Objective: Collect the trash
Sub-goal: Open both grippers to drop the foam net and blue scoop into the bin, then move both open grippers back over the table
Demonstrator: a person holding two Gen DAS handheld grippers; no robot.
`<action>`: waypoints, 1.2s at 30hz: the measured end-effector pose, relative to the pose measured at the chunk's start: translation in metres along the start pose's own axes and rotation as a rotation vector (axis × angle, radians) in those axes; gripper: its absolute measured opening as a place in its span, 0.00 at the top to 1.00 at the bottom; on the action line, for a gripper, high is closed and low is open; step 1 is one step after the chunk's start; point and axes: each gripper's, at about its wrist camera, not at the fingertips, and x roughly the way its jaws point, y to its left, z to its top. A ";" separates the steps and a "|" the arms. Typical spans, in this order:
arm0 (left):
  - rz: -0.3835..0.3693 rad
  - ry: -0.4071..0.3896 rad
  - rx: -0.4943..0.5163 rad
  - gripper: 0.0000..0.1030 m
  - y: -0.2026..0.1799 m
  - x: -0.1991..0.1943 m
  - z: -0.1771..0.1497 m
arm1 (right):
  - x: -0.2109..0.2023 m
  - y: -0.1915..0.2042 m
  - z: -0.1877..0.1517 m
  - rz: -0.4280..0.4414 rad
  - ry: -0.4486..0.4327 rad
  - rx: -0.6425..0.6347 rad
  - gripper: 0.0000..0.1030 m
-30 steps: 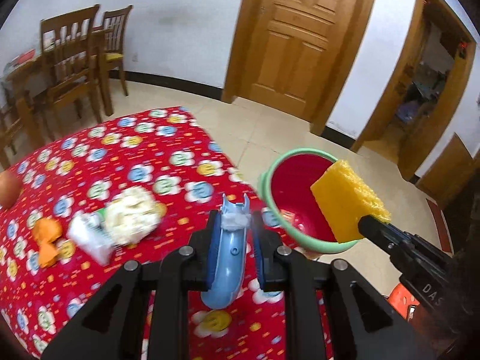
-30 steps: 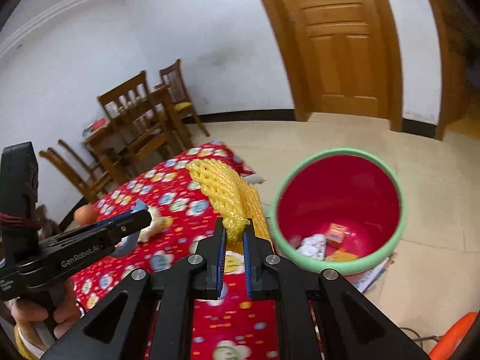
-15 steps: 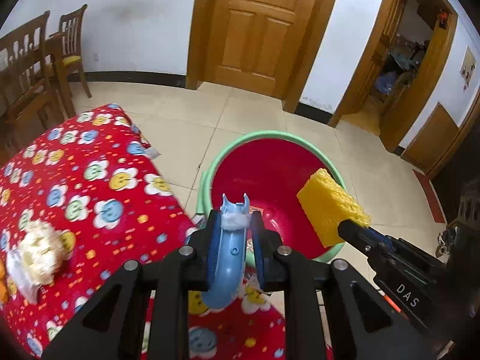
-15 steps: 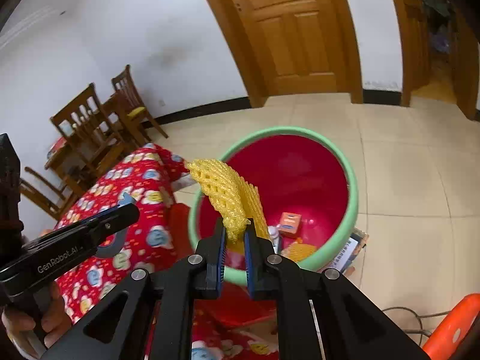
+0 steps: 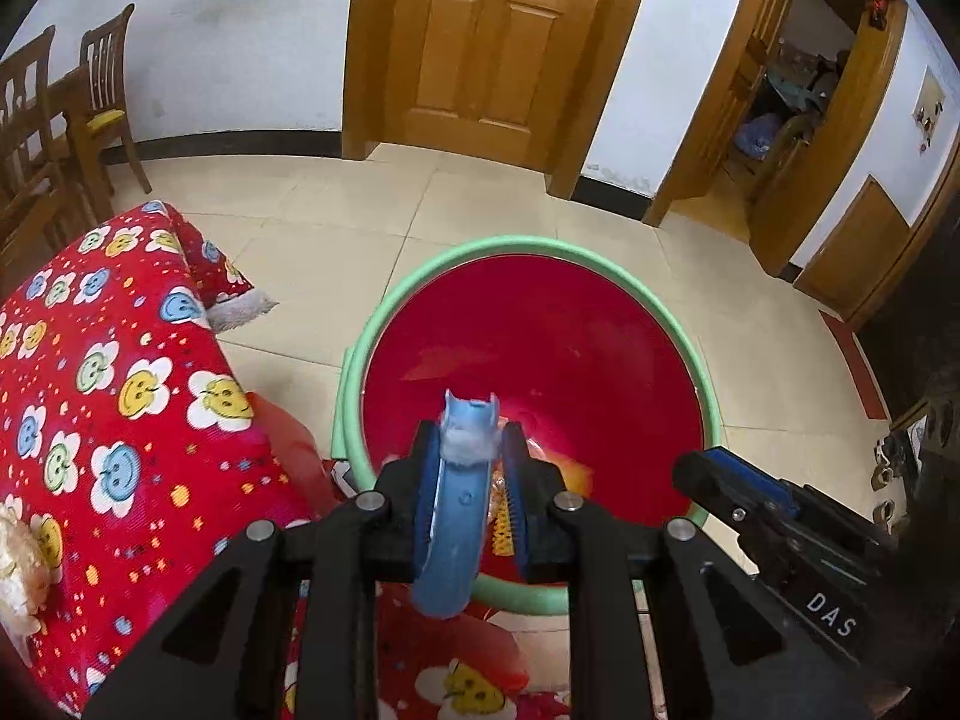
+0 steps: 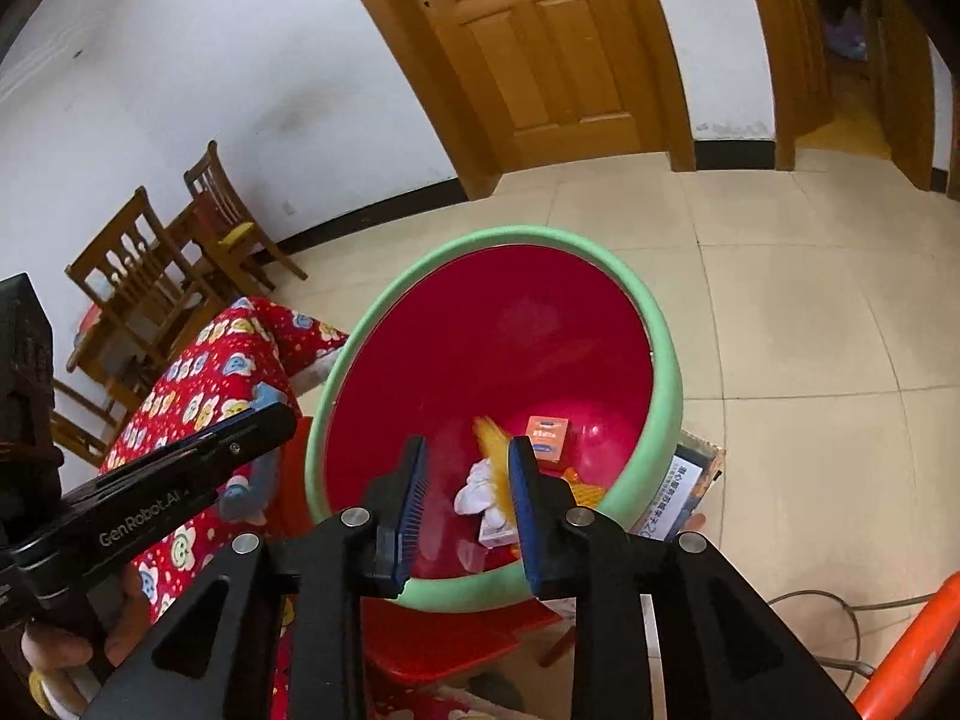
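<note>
Straight ahead of both grippers and below them, a round bin (image 5: 660,324) with a smooth glossy red inside and a thick mint-green rim, standing on pale floor tiles. Left gripper (image 5: 468,438) clamped tight on a curved strip of pale blue plastic (image 5: 453,516), hard and smooth, a tuft of white fluff stuck near its notched upper end, poised over the bin's near rim. Right gripper (image 6: 468,450) over the bin too, jaws just parted and now gripping nothing; a blurred piece of yellow foam netting (image 6: 495,444) loose in the gap between the blue ribbed pads (image 6: 414,498), above the rubbish at the bottom. Down there: a crumpled white paper (image 6: 477,489), a small orange carton (image 6: 546,433), further orange scraps. Left of the bin, a table edge under a ribbed red cloth (image 5: 120,408) printed with smiling flowers, a white crumpled wad (image 5: 18,576) lying on it. Farther off, wooden chairs (image 6: 138,276), a panelled wooden door (image 5: 498,42), an open doorway to the right. Low at the right wrist view's corner, an orange plastic edge (image 6: 906,654) and a thin cable (image 6: 822,606) on the floor.
</note>
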 end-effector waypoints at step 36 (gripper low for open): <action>0.159 -0.053 -0.127 0.42 0.054 -0.084 -0.030 | -0.038 0.043 -0.009 0.031 -0.043 -0.064 0.42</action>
